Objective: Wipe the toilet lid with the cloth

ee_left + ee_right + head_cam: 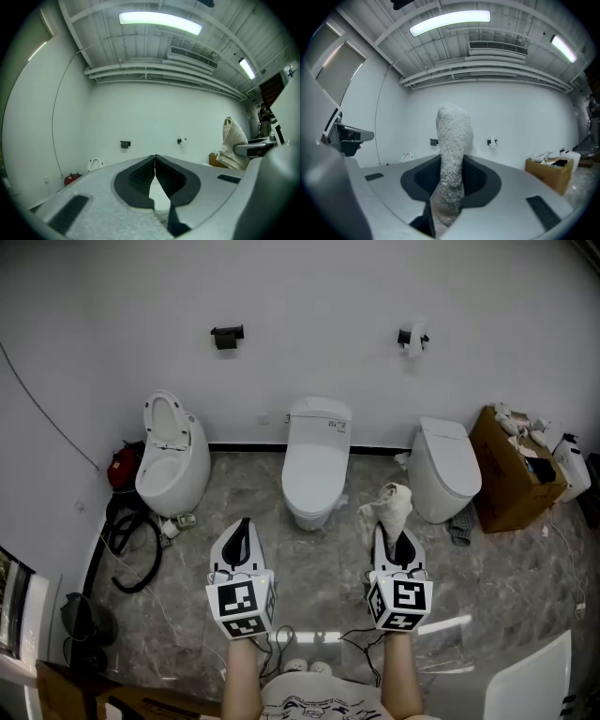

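Against the far wall stands the middle toilet [316, 463], white, its lid [315, 468] down. My right gripper [400, 538] is shut on a cream cloth [387, 509], which sticks up between its jaws [452, 154] and hangs bunched to the right of that toilet. My left gripper [239, 535] is shut and holds nothing; its jaws meet at the tips [155, 157]. Both grippers hover over the floor in front of the toilet, well short of the lid.
A toilet with raised seat [172, 454] stands at the left, another closed toilet [445, 468] at the right. A cardboard box [512, 471] with bottles sits far right. Black hose [131, 538] and a red can [123, 468] lie at the left wall. Cables [352, 641] trail by the person's feet.
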Motion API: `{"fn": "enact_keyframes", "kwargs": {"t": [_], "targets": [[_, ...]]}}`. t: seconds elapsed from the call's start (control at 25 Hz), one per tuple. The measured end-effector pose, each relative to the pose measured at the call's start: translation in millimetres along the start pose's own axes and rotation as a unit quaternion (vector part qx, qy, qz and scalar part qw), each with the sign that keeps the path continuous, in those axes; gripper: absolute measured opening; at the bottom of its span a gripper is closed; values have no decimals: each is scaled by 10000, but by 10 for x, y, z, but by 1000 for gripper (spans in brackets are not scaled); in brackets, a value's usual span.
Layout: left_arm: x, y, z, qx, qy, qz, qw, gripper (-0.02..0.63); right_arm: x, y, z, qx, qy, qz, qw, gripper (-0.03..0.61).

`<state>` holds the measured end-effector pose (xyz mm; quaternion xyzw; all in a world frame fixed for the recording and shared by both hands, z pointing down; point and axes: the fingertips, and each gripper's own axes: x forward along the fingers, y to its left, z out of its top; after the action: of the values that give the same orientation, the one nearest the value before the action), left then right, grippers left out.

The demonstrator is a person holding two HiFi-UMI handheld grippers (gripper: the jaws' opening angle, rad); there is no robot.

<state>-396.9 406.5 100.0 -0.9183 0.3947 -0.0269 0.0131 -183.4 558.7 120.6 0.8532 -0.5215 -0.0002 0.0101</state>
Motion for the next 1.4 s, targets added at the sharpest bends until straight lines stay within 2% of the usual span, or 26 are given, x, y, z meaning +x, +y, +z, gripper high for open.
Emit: {"fn": "enact_keyframes", "kwargs": {"t": [0.48, 0.76, 1.0, 1.4], "targets": [[-41, -138, -171, -4, 129, 133, 9998, 8, -72, -188, -212, 26, 178, 72, 9998, 101], [198, -185, -220, 84, 188, 91, 9997, 8, 147, -270, -304, 71, 250, 62, 9996, 103], [610, -81, -350, 25, 236, 68, 9997, 8, 565, -250, -448, 37, 334, 101, 9994, 101], [1866, 333, -268, 33, 178, -18, 9998, 8, 1843, -272, -400, 39, 312, -4, 9995, 103]]}}
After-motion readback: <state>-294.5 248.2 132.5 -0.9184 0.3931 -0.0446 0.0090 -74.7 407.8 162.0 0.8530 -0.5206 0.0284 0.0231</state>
